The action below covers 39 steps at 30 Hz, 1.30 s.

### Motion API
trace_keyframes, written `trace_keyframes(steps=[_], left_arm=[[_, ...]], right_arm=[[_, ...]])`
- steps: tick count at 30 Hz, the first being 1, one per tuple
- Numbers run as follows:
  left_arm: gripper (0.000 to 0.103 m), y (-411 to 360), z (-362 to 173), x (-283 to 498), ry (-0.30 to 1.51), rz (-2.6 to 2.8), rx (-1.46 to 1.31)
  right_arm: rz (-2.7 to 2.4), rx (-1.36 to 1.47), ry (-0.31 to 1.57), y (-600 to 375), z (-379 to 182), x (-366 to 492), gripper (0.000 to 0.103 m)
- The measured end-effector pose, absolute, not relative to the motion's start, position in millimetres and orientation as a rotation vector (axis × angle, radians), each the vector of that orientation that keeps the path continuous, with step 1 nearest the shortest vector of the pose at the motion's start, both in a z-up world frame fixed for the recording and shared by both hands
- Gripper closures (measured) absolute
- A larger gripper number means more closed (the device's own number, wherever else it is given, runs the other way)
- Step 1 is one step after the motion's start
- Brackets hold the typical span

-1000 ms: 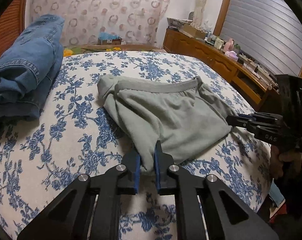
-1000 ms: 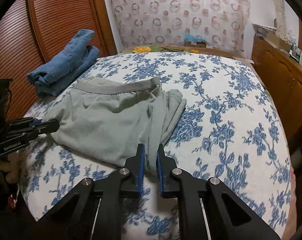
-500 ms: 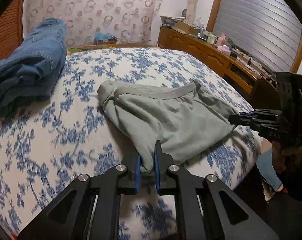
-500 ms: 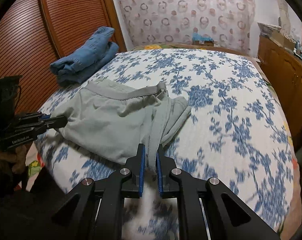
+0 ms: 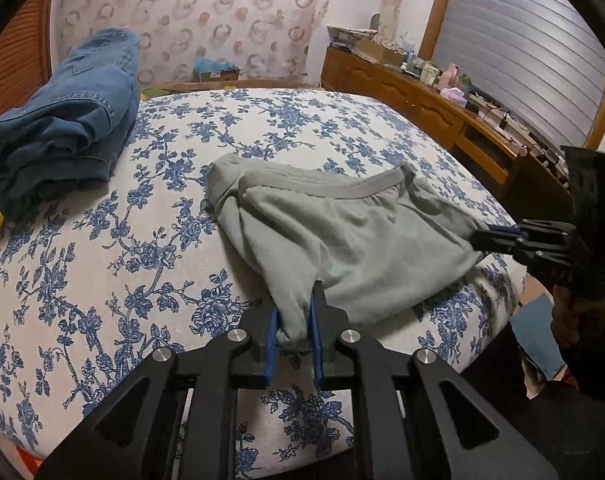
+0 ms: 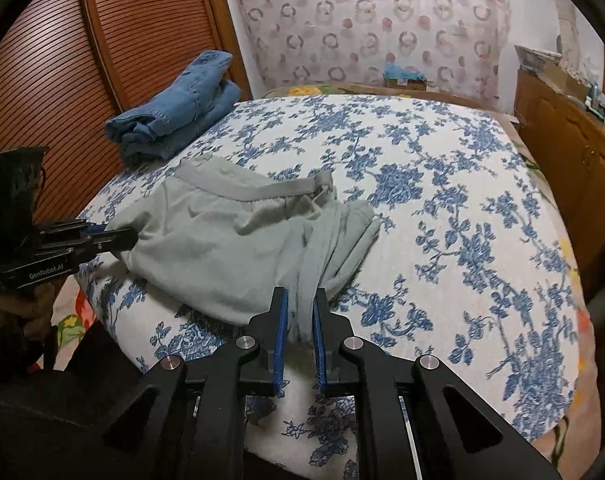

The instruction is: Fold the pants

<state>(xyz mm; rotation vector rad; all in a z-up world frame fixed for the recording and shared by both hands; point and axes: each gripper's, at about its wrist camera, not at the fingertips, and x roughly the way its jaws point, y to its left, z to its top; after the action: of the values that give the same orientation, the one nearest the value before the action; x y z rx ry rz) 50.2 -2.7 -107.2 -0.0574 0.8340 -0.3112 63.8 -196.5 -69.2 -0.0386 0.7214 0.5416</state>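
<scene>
Since a second ago both grippers have pulled back toward the near edge of the bed (image 5: pixel 102 240), dragging the grey-green pants (image 5: pixel 342 232) with them, so floor now shows past the mattress corner. The left gripper (image 5: pixel 294 332) pinches a bunched corner of the soft knit cloth between its blue-padded jaws; the right gripper (image 6: pixel 300 328) clamps the other near corner, where the fabric gathers into long vertical pleats. Between them the pants lie partly folded on the blue-floral cover, the ribbed waistband (image 6: pixel 254 190) curving along the far side. Each camera shows the opposite tool from the side, its body printed "GenRobot.AI" in the right wrist view. A folded stack of blue denim jeans (image 6: pixel 174 120) sits well apart by the slatted wooden door (image 6: pixel 62 80). Beyond the pants the bedcover is open up to the headboard end; a wooden dresser (image 5: pixel 442 104) runs alongside the bed.
</scene>
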Motion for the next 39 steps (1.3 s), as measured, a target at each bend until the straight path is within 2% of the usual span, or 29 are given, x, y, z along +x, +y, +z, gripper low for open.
trace_keyframes(steps=[2,7,10,12,17,21,28,30,33,39], left_arm=[[0.087,-1.4,-105.7,50.1,0.832,-0.304,-0.061],[0.078,1.6,-101.8,52.5,0.828,-0.275,-0.051],[0.063,6.1,-98.5,56.2,0.815,-0.245,-0.048],[0.047,8.3,-95.1,57.5,0.797,-0.233,-0.044],[0.041,11.6,-90.5,64.8,0.782,-0.213,-0.038],[0.028,11.1,-89.2,73.7,0.776,-0.213,-0.030],[0.029,3.5,-84.8,88.7,0.742,-0.222,-0.003],[0.045,-0.1,-84.3,93.4,0.742,-0.242,0.011],[0.057,-4.2,-87.9,102.8,0.758,-0.262,0.020],[0.060,-5.3,-106.2,122.3,0.822,-0.251,0.039]], right_arm=[[0.529,-0.050,0.704,-197.7,-66.3,60.2,0.093],[0.510,-0.042,0.675,-204.3,-59.7,55.0,0.092],[0.497,-0.037,0.665,-206.8,-58.7,55.1,0.089],[0.492,-0.034,0.661,-207.9,-57.8,56.3,0.089],[0.495,-0.028,0.650,-203.7,-55.2,62.5,0.084],[0.510,-0.031,0.645,-196.2,-54.2,71.0,0.077],[0.526,-0.053,0.640,-181.2,-54.4,95.1,0.074],[0.525,-0.060,0.649,-176.3,-57.6,104.3,0.074],[0.528,-0.070,0.669,-170.6,-63.1,116.4,0.074],[0.520,-0.085,0.707,-162.0,-72.9,134.8,0.074]])
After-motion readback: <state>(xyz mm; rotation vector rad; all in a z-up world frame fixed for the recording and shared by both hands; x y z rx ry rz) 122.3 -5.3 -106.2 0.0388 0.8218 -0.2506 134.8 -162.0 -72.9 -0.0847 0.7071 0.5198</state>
